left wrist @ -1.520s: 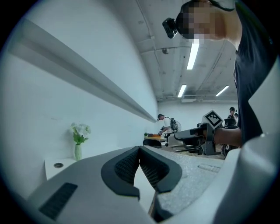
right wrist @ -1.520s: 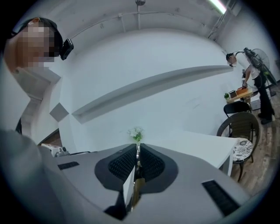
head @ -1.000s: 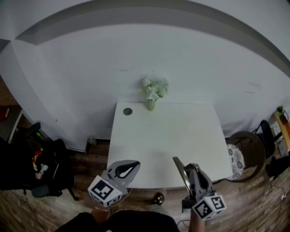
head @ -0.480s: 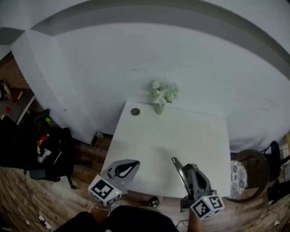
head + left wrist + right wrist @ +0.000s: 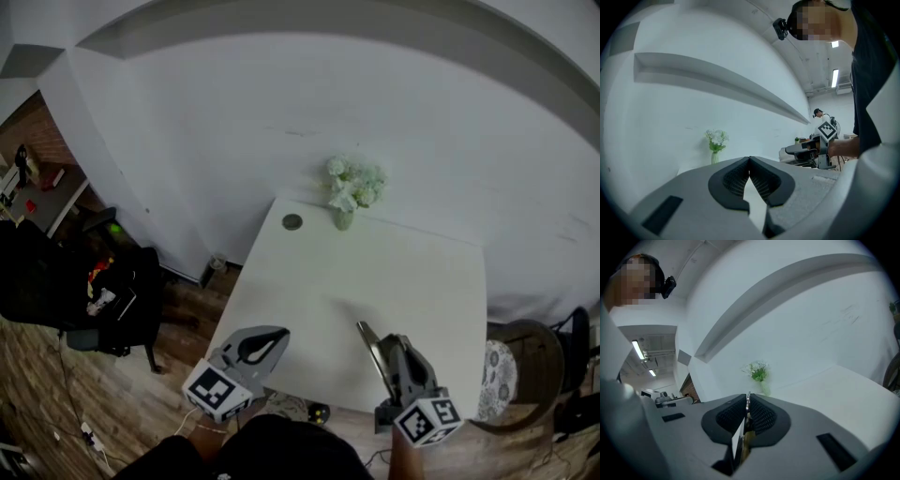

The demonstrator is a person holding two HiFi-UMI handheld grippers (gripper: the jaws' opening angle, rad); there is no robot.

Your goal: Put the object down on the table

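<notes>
Head view: white table [image 5: 375, 272] stands against a white wall [image 5: 281, 112]. Vase [image 5: 345, 217] of pale flowers sits at the far edge of the table. A small dark disc [image 5: 292, 222] lies on the table near the vase, to its left. Left tongs [image 5: 283, 335] hover over the near left corner of the table. Right tongs [image 5: 382, 352] hover over the near edge, well apart from the left ones. Object [image 5: 364, 332], thin and flat, projects forward from the right tongs and is not on the table.

Left gripper view: tongs are pressed together at the tips, the pads meeting with nothing between them. White table surface shows through the gap below the pads. Vase stands beyond, to the left. Right tongs appear at the right side, held in the right hand [image 5: 840, 148].

Right gripper view: tongs are pinching the object. It appears edge-on as a thin upright strip between the ribbed pads. What kind of object it is cannot be told. Vase and table lie beyond, below the tongs.
</notes>
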